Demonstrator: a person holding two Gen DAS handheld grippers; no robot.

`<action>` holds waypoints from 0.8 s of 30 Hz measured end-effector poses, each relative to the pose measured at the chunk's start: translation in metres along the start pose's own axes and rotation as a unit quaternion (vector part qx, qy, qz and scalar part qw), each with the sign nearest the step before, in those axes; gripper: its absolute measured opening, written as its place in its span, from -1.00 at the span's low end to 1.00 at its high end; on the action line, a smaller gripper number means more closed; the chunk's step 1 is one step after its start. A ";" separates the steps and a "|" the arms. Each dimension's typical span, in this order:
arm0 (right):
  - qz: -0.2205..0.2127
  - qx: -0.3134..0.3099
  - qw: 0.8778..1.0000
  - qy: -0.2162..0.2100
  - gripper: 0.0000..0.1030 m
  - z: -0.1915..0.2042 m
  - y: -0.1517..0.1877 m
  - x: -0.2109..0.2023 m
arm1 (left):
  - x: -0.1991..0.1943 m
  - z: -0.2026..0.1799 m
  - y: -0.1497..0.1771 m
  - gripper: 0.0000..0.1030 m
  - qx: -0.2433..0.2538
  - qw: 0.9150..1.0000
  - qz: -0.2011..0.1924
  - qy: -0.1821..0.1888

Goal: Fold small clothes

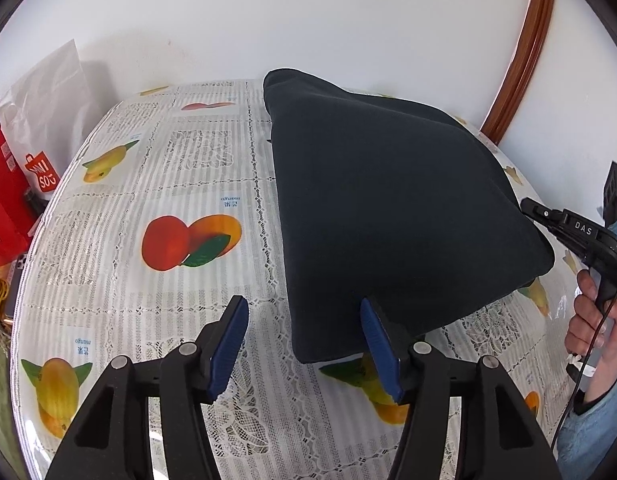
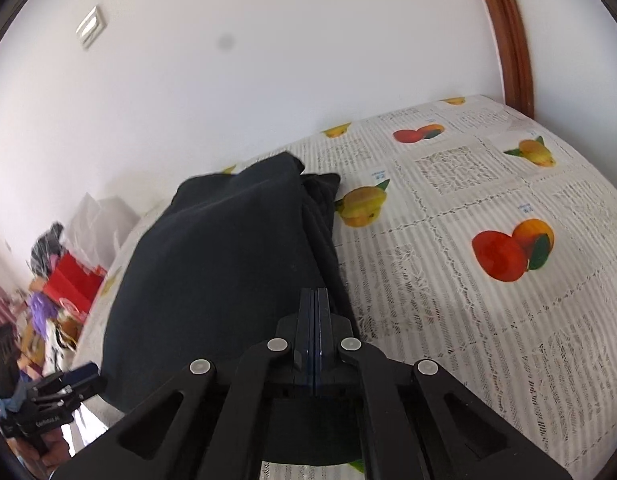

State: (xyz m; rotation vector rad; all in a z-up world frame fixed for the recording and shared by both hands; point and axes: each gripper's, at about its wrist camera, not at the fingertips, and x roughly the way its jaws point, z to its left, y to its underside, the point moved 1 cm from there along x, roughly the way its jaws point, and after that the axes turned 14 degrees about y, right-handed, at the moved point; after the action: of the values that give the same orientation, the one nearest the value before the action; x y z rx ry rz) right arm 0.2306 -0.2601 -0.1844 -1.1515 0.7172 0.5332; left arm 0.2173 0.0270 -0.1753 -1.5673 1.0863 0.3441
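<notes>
Table [image 1: 156,184] (fruit-print cover) bears dark garment [image 1: 388,200]

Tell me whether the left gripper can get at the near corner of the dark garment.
Probably yes: the left gripper is open, the dark garment corner lies beside its right finger, with only tablecloth between.

blurred clutter [image 2: 56,304] at the table's far end; dark garment's [image 2: 212,280] near edge behind the hand-held gripper [image 2: 315,300]

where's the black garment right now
The black garment lies folded on the fruit-print tablecloth, toward the wall. In the left wrist view it fills centre-right, its near edge by the left gripper; the right gripper is at its right edge.
</notes>
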 end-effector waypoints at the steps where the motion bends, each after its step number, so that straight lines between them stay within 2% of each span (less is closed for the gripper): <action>1: -0.001 0.015 1.000 0.002 -1.00 -0.008 0.002 -0.001 | 0.000 0.001 0.000 0.09 -0.002 1.000 0.000 0.003; 5: 0.009 0.006 1.000 0.008 -0.99 -0.015 0.000 -0.006 | 0.000 0.002 -0.005 0.09 -0.003 1.000 -0.004 0.011; 6: 0.008 0.000 1.000 0.005 -0.91 -0.014 -0.003 -0.008 | 0.001 0.001 -0.007 0.09 -0.001 1.000 -0.004 0.009; 9: -0.002 -0.034 0.999 0.001 -0.86 0.000 -0.022 -0.011 | 0.003 0.000 -0.018 0.24 0.006 1.000 -0.004 0.001; 12: 0.006 -0.057 0.998 -0.002 -0.49 0.017 -0.038 0.000 | 0.004 0.000 -0.030 0.27 0.014 1.000 -0.007 -0.003; 13: 0.012 -0.069 0.998 0.007 -0.45 0.025 -0.042 0.008 | 0.006 0.001 -0.035 0.30 0.016 1.000 -0.006 -0.004; 17: 0.046 -0.092 0.994 0.024 -0.47 0.039 -0.044 0.039 | 0.013 0.005 -0.047 0.41 0.023 1.000 0.005 0.001; 19: 0.046 -0.086 0.995 0.014 -0.91 0.037 -0.043 0.041 | 0.016 0.006 -0.049 0.45 0.031 0.999 0.009 0.002; 22: 0.005 -0.069 0.998 -0.014 -0.92 0.028 -0.044 0.024 | 0.017 0.008 -0.049 0.49 0.035 0.999 0.008 0.008; 24: 0.022 -0.063 0.998 -0.008 -0.93 0.023 -0.046 0.029 | 0.017 0.008 -0.051 0.49 0.037 0.999 0.006 0.009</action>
State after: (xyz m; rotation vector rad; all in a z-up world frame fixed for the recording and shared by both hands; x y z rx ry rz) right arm 0.2872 -0.2528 -0.1719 -1.2498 0.7042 0.6318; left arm 0.2685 0.0227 -0.1585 -1.5012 1.1100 0.2940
